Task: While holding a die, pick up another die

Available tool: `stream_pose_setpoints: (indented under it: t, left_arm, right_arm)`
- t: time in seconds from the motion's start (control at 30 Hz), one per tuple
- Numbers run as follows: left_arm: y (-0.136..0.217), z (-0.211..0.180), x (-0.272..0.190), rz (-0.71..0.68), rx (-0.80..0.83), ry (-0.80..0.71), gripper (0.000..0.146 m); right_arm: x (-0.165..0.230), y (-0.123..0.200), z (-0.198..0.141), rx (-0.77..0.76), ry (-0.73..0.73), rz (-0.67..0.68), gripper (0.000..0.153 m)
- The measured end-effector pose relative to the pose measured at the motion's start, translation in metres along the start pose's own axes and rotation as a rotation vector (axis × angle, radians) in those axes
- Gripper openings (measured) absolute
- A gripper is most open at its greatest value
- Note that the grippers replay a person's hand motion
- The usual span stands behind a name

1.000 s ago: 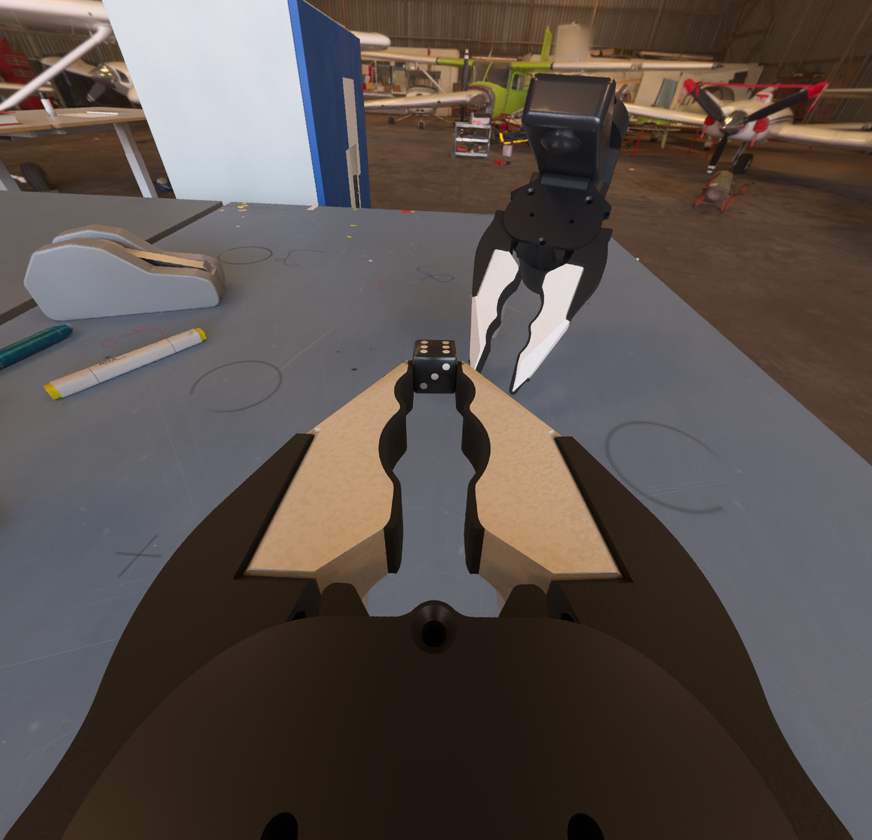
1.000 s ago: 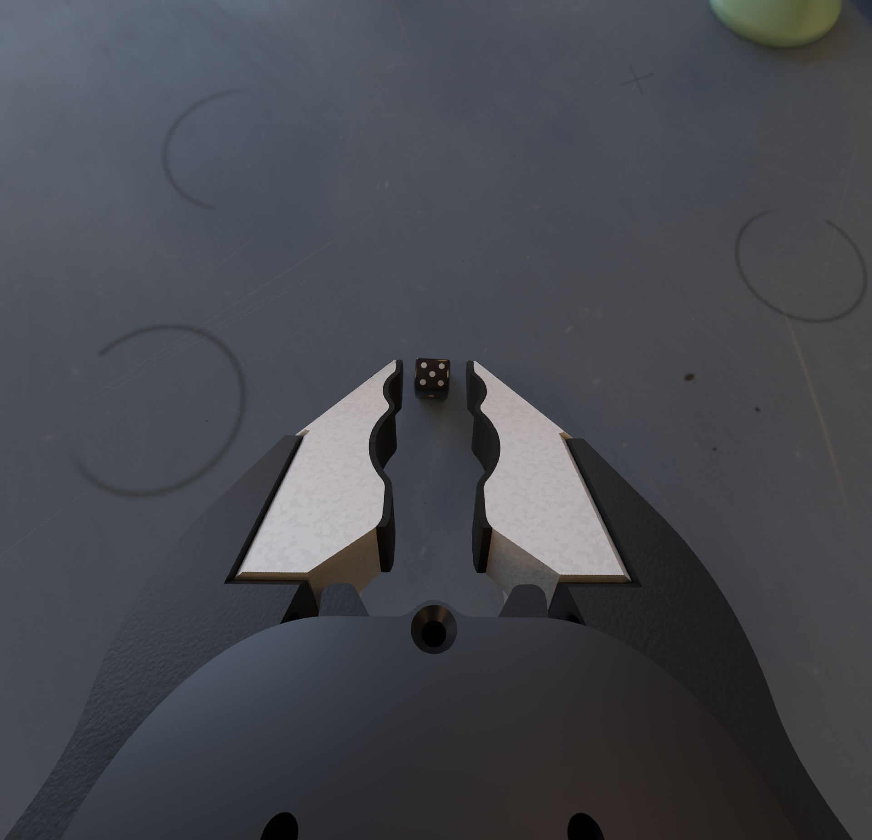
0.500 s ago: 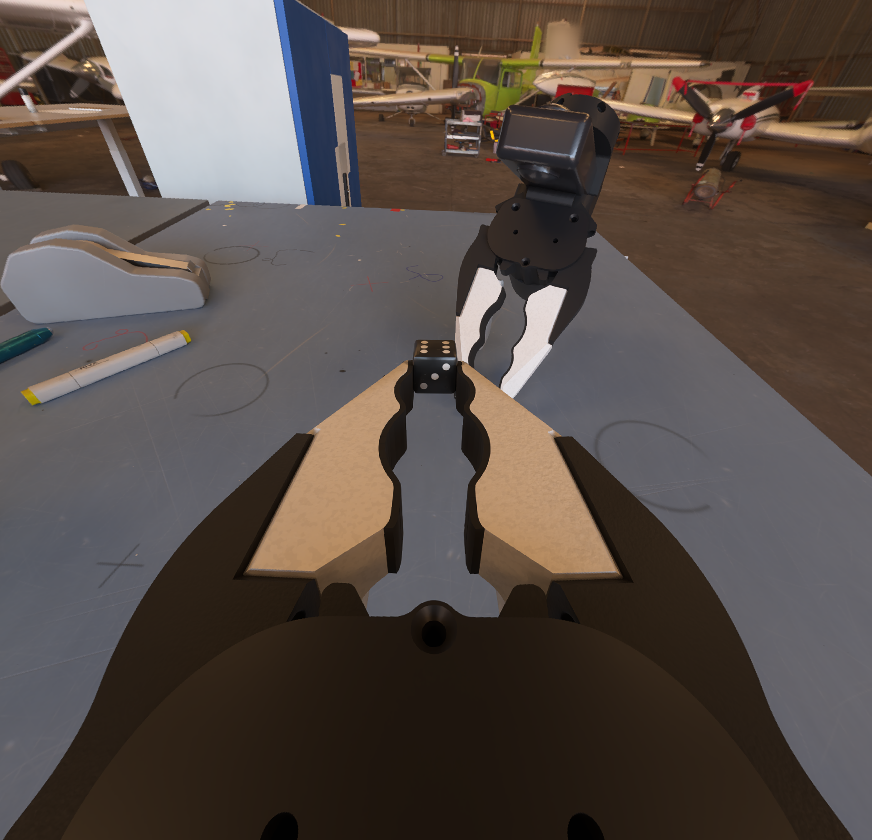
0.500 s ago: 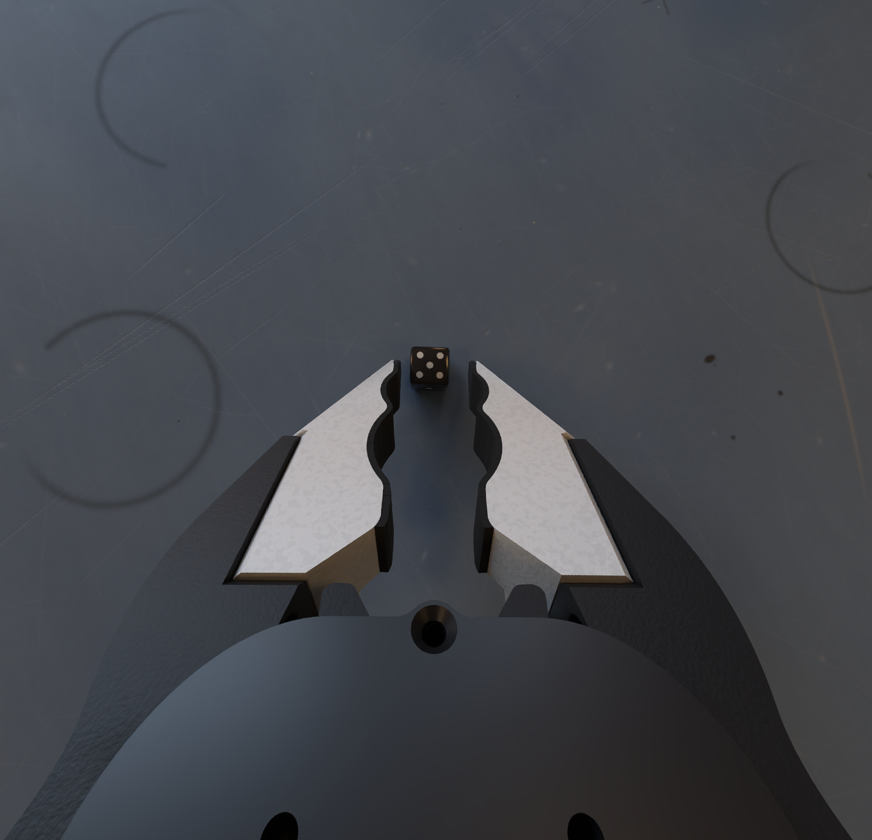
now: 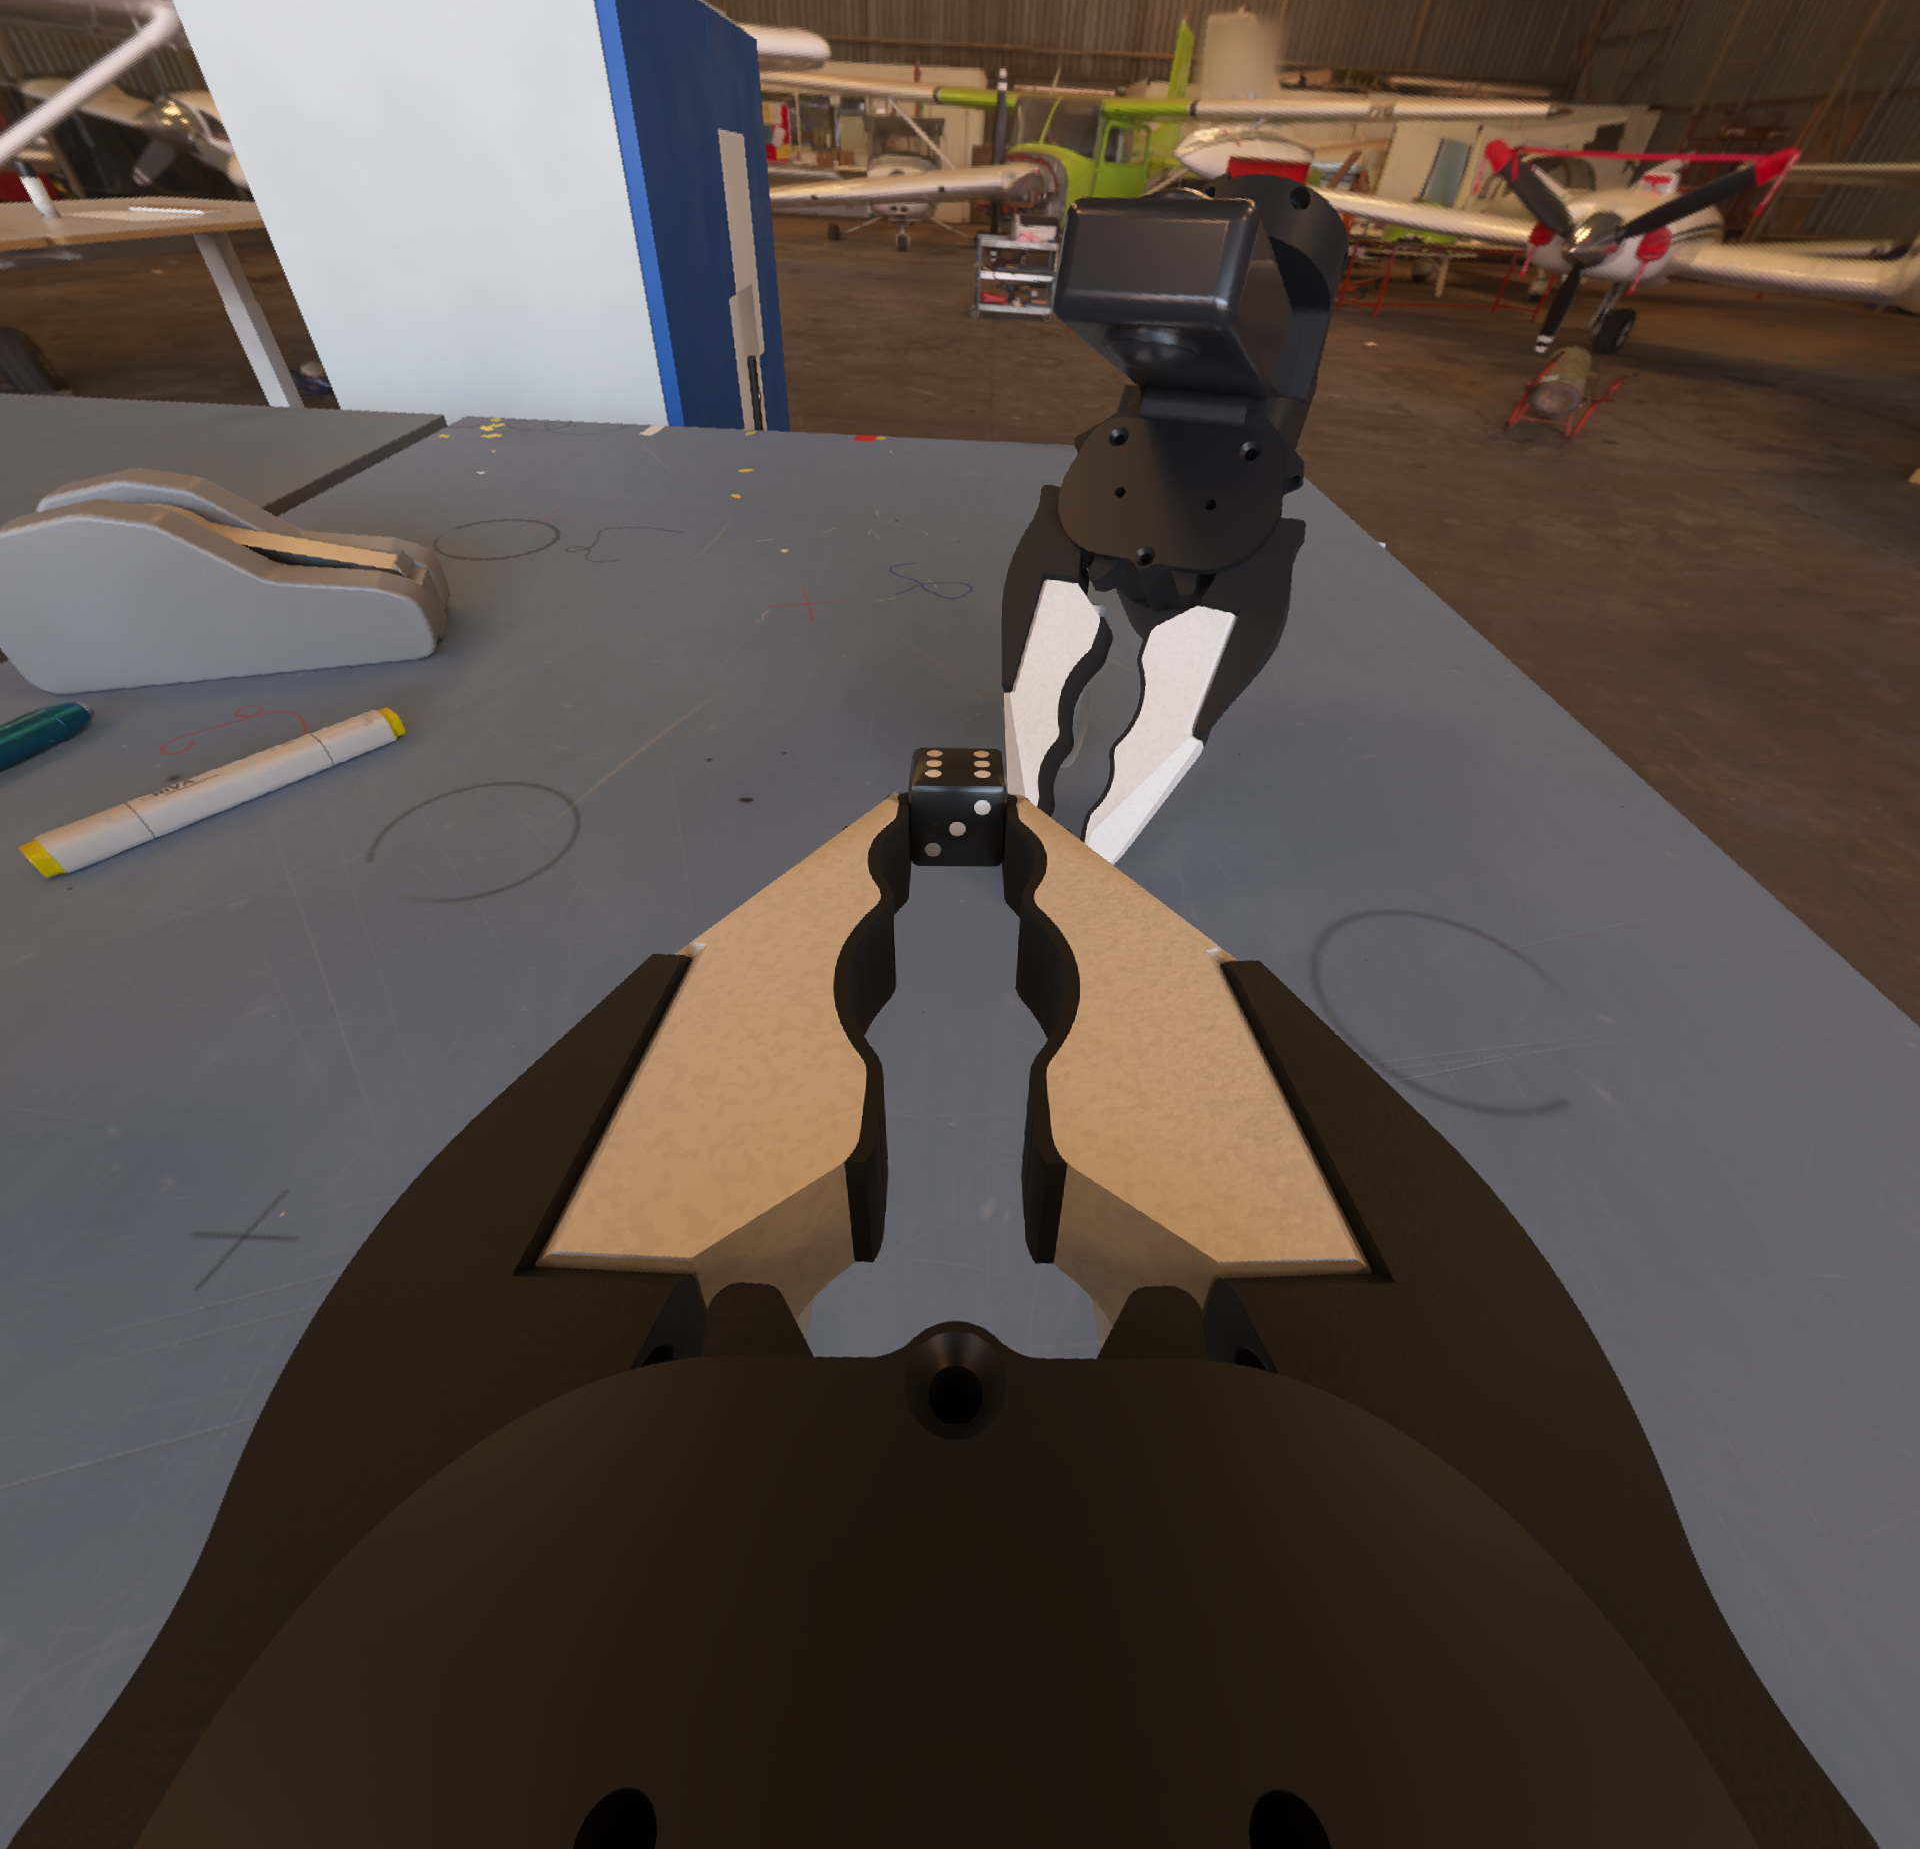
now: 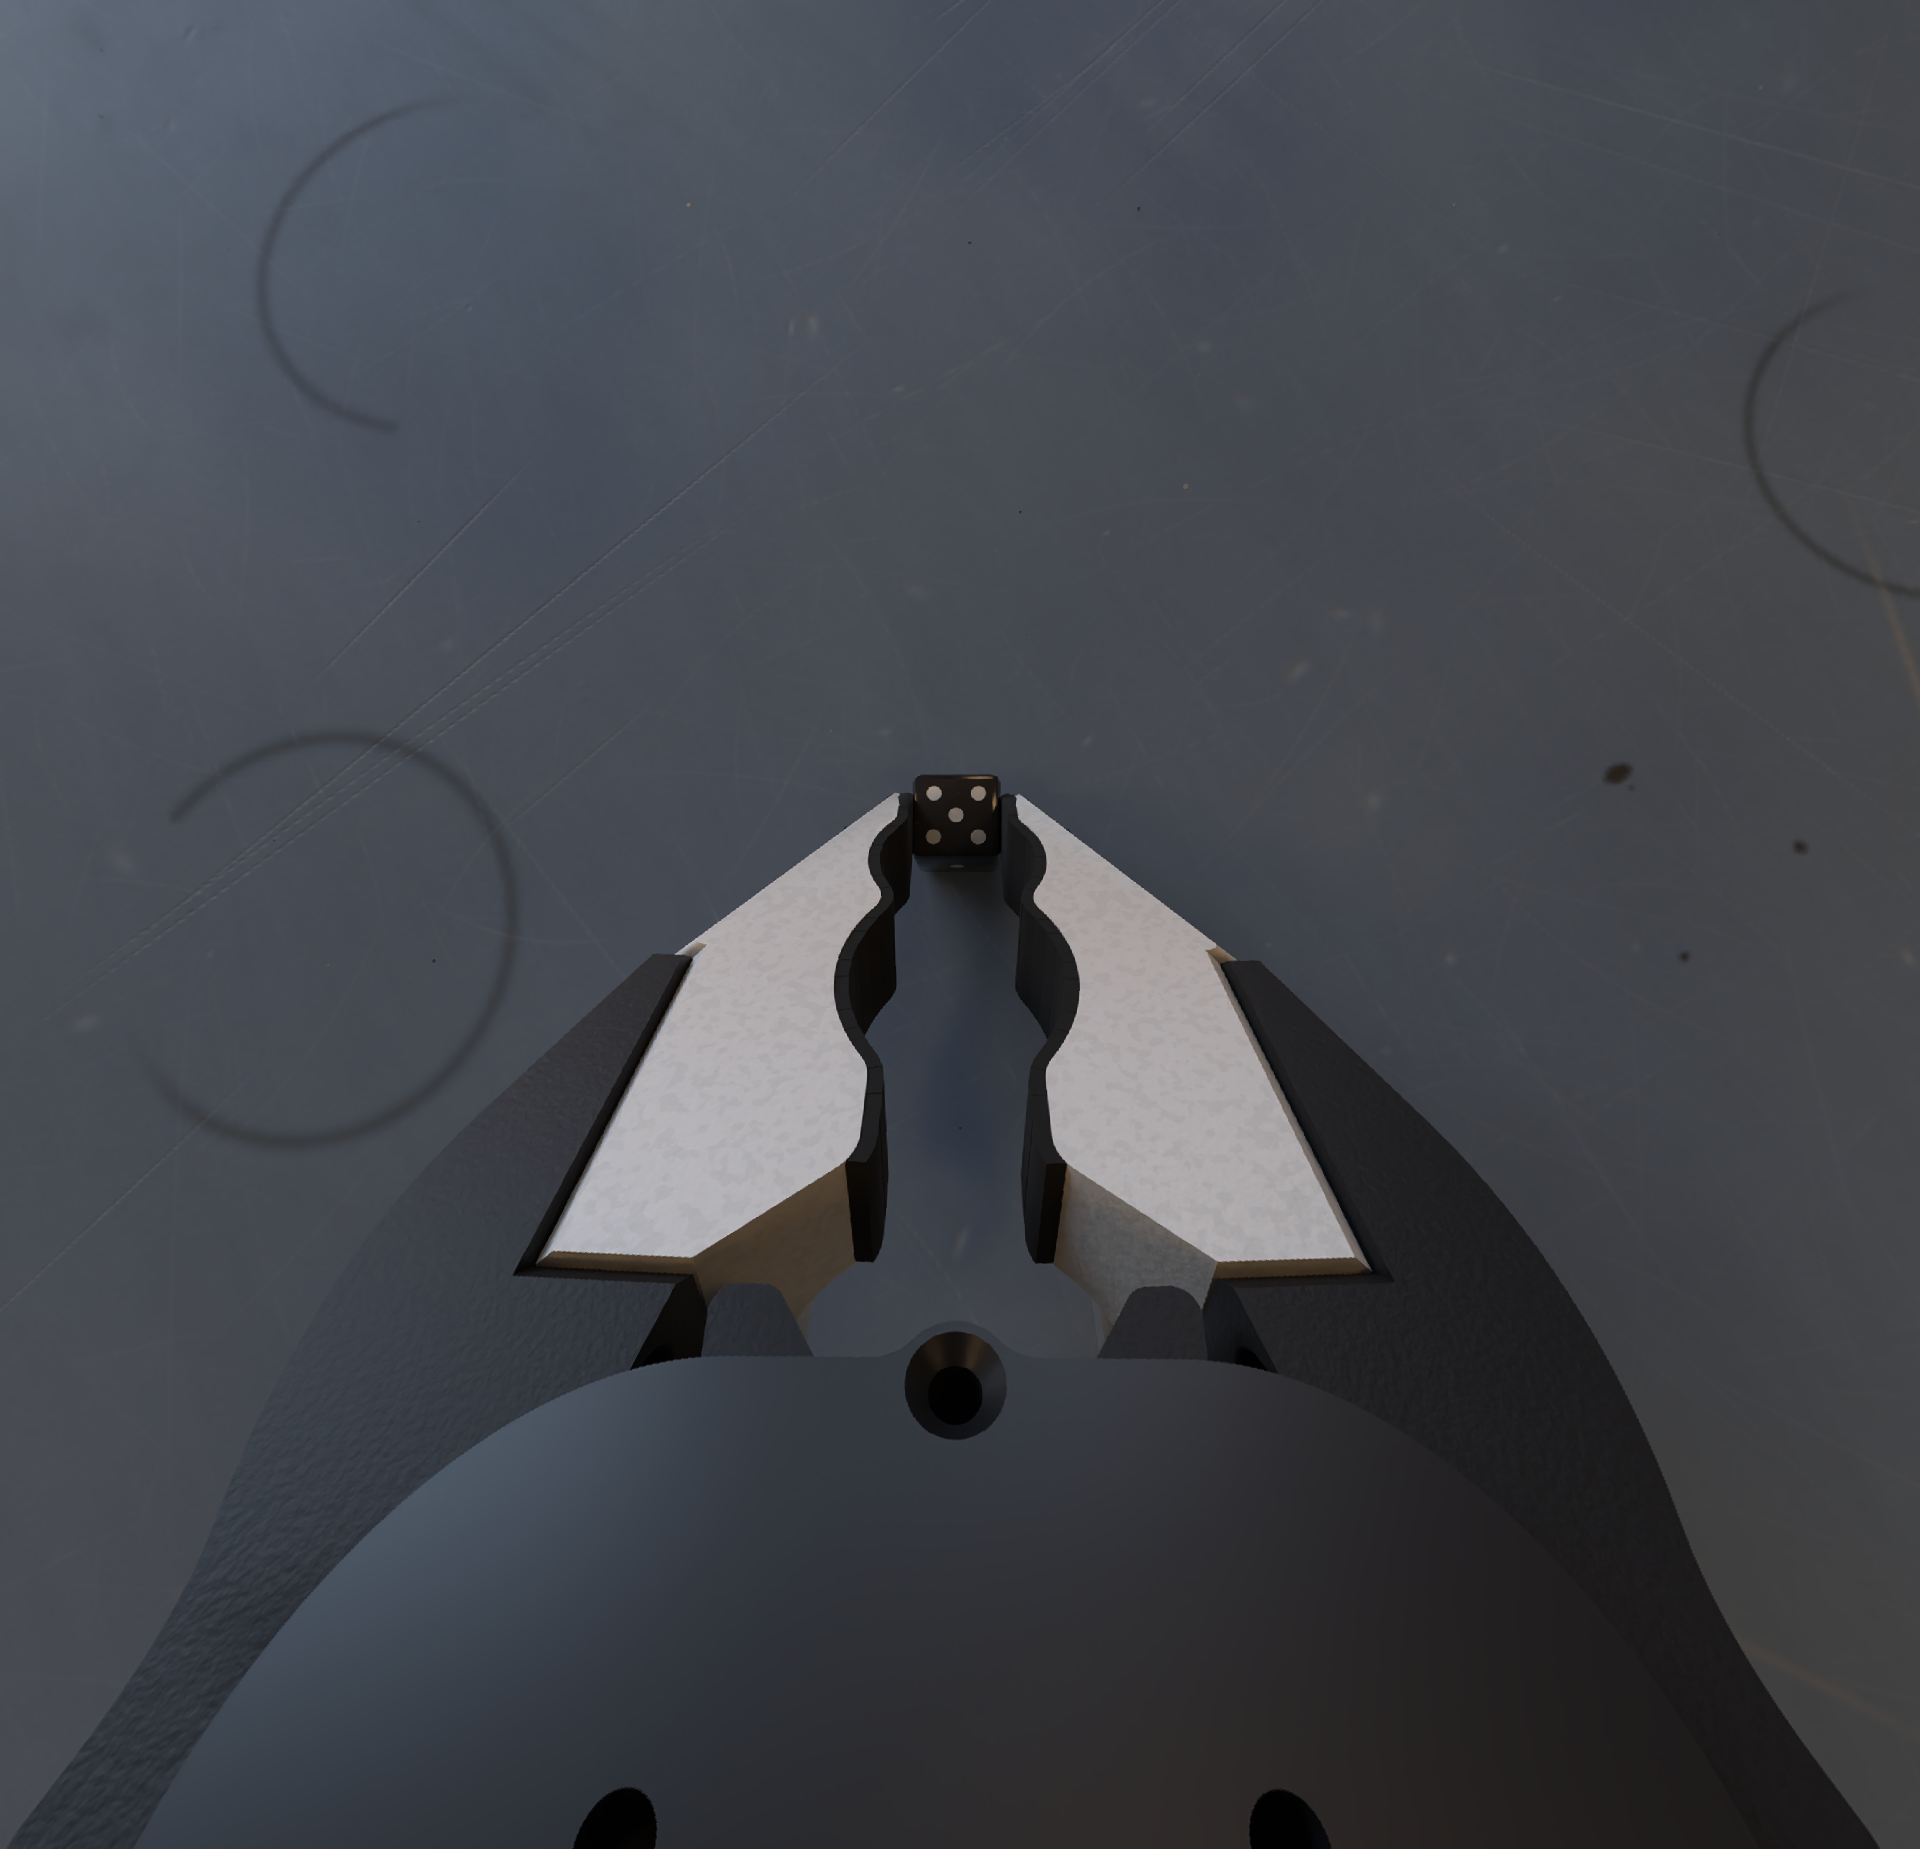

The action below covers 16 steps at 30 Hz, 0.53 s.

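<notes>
Left gripper (image 5: pixel 956 825) has a black die (image 5: pixel 957 808) pinched right at its tan fingertips (image 5: pixel 873 843), jaws drawn in to the die's width, six pips up, held clear above the grey table (image 5: pixel 623 968). Over on the other side, the right gripper (image 6: pixel 956 825) points steeply down at the table with the second die (image 6: pixel 956 814) sitting between its white tips (image 6: pixel 878 843), five pips facing the camera; the jaws look narrowed to about the die's width, but whether the pads are truly pressing it I cannot tell, and the die appears to be on or just at the surface. So the step in hand reads as securing that second grasp: I'd want the squeeze square on two flat faces, centred, with the tips not scraping the table, then a straight lift, since a small hard cube held at the very tips can twist or pop out. The left should simply hold firm and not drift; in its view the right gripper (image 5: pixel 1107 807) hangs just beyond its tips, close enough that a bump is the main hazard. Off to the left lie a white marker (image 5: pixel 213 791), a teal pen (image 5: pixel 42 734) and a grey tape dispenser (image 5: pixel 208 594), with a white-and-blue box (image 5: pixel 468 189) at the far edge, all well apart and out of the way.
</notes>
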<state>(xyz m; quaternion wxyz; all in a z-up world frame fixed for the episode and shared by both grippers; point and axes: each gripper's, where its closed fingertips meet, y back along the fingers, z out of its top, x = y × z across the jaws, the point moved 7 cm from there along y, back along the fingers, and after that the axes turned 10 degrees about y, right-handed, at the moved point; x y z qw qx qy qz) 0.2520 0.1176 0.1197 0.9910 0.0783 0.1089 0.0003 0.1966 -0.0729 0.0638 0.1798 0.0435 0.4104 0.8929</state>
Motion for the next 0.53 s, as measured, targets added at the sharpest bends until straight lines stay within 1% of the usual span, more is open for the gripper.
stream_pose_setpoints:
  t: [0.3,0.53]
  left_arm:
    - [0.0,0.0,-0.001,0.0,-0.001,-0.003,0.016]
    - [-0.002,-0.003,-0.001,-0.006,0.02,-0.002,0.016]
  right_arm:
    - [-0.001,-0.002,0.004,0.013,0.011,-0.039,0.016]
    - [-0.002,0.002,0.011,-0.04,0.018,-0.081,0.016]
